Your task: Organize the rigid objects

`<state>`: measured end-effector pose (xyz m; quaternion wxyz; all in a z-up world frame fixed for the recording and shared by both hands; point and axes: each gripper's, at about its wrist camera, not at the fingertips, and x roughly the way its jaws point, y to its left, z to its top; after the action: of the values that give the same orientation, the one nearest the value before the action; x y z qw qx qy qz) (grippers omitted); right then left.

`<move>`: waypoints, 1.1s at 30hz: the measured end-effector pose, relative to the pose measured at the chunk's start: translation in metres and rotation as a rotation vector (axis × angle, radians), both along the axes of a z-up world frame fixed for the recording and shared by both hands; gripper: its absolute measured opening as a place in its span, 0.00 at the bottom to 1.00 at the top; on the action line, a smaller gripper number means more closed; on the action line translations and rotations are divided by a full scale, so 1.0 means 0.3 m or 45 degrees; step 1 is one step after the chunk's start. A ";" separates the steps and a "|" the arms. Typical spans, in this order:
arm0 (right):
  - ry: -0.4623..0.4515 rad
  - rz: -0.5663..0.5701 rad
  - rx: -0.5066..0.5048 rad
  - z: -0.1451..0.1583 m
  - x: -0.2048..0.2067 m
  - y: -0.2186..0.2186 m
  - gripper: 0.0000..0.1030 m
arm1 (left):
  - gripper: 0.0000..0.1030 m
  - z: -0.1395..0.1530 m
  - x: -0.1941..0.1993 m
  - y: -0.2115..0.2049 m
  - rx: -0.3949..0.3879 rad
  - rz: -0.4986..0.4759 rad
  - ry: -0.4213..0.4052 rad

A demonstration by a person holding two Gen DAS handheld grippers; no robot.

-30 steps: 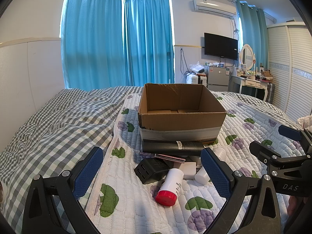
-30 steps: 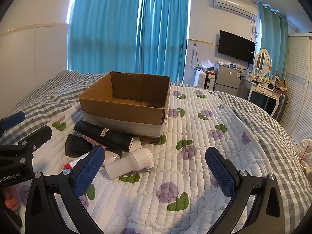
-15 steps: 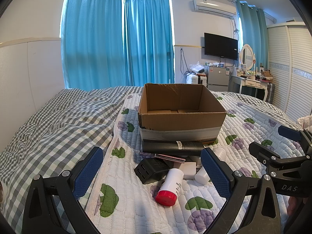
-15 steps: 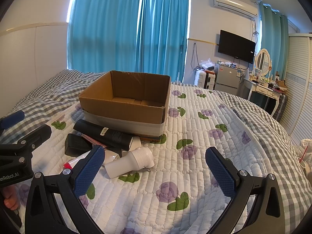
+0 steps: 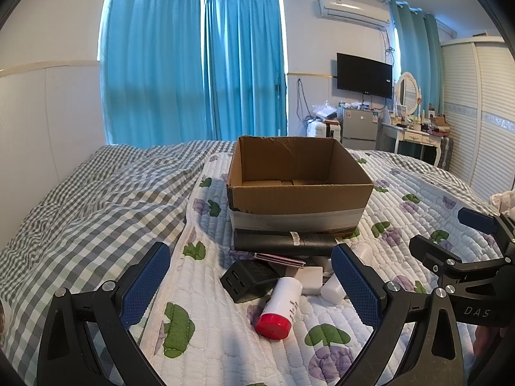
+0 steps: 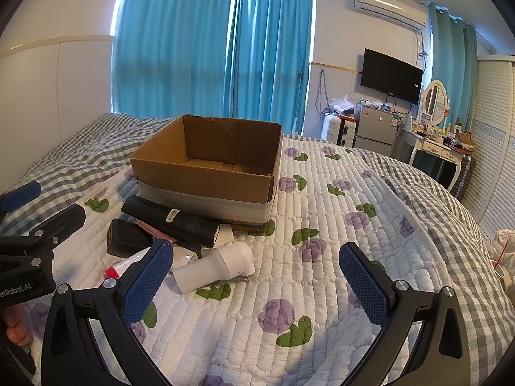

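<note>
An open, empty cardboard box stands on the bed; it also shows in the right wrist view. In front of it lie a black tube, a black charger block, a white bottle with a red cap, a flat white block and a white flashlight-shaped object. My left gripper is open and empty, hovering just before the pile. My right gripper is open and empty, to the right of the pile.
The pile rests on a white quilted pad with flower print over a grey checked bedsheet. Blue curtains, a small fridge and a dressing table stand beyond the bed.
</note>
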<state>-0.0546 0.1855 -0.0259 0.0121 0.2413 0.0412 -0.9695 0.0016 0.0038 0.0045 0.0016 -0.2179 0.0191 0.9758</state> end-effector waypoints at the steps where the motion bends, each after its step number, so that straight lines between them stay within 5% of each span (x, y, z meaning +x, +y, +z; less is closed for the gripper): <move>1: -0.003 0.001 -0.002 -0.005 -0.002 -0.001 1.00 | 0.99 -0.004 -0.001 -0.009 0.001 -0.003 -0.004; 6: -0.047 0.008 -0.006 0.029 -0.018 -0.002 1.00 | 0.99 0.005 -0.043 -0.007 0.022 -0.005 -0.099; 12: -0.115 -0.018 0.057 0.120 -0.070 0.025 1.00 | 0.99 0.013 -0.169 -0.003 -0.101 0.088 -0.318; 17: -0.180 -0.031 0.100 0.180 -0.145 0.049 1.00 | 0.99 -0.029 -0.226 0.018 -0.102 0.063 -0.412; 23: -0.295 -0.020 0.079 0.077 -0.219 0.063 1.00 | 0.95 -0.177 -0.249 0.099 -0.146 -0.051 -0.598; 28: -0.431 -0.037 0.038 -0.042 -0.243 0.100 1.00 | 0.75 -0.256 -0.284 0.144 -0.233 -0.095 -0.754; 30: -0.458 -0.051 0.009 -0.057 -0.252 0.117 1.00 | 0.53 -0.283 -0.297 0.138 -0.213 -0.108 -0.807; 33: -0.476 -0.059 -0.009 -0.061 -0.253 0.128 1.00 | 0.38 -0.298 -0.294 0.129 -0.200 -0.115 -0.853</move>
<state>-0.1304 0.2239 -0.0443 -0.0020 0.4180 0.0292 -0.9080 -0.0867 0.0427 -0.0848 0.0341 -0.5245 0.1021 0.8446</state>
